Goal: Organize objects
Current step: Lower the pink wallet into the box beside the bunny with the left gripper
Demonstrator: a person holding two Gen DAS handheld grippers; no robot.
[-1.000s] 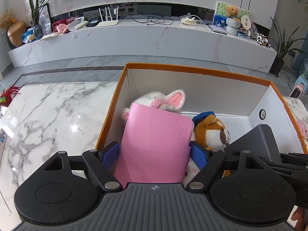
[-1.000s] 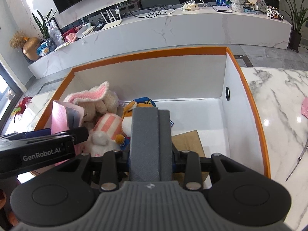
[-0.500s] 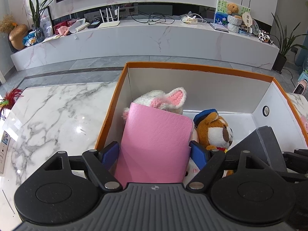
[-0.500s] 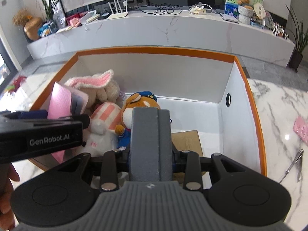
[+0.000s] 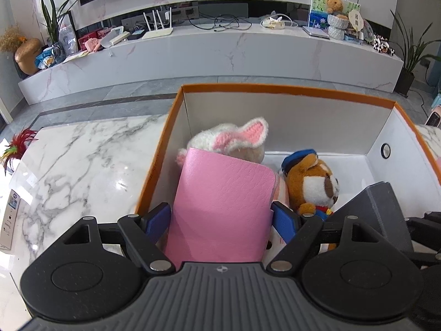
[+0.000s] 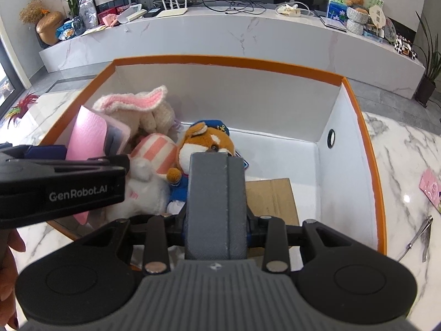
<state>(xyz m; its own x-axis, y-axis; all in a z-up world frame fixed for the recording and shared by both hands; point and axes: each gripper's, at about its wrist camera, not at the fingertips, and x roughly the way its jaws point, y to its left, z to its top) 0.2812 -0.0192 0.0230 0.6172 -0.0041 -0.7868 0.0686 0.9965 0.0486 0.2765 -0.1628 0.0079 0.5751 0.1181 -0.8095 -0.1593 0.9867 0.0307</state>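
On your far left, a red feather toy [image 5: 16, 146] lies at the edge of the marble table [image 5: 82, 165]. Next comes the orange-rimmed white box [image 5: 289, 89], which stands on that table.

Your left gripper [image 5: 222, 219] has its blue-padded fingers [image 5: 157, 220] pressed against both side edges of the pink leather-look notebook [image 5: 224, 204]. The notebook is tilted with its top edge leaning away from you, over the box's near left corner. In the right wrist view the same pink notebook [image 6: 86, 135] sits just inside the left wall, in front of the knitted bunny [image 6: 143, 107].

The knitted bunny [image 5: 234, 140], white with pink ear linings, rests in the left rear of the box, touching the notebook's top edge. Beside it lies a pink-and-white striped plush [image 6: 154, 154]; what kind of toy it is cannot be told from here. To its right sits the brown fox plush [image 6: 209, 140] with a blue cap, leaning on the striped plush.

Your right gripper [image 6: 216, 220] is clamped on a grey textured case [image 6: 216, 201], held above the box interior with its far end just in front of the fox. A flat piece of cardboard [image 6: 271, 198] lies on the box floor below and to the right.

Outside the box's right wall, metal scissors [image 6: 421, 234] and a pink card [image 6: 431, 187] lie on the table.
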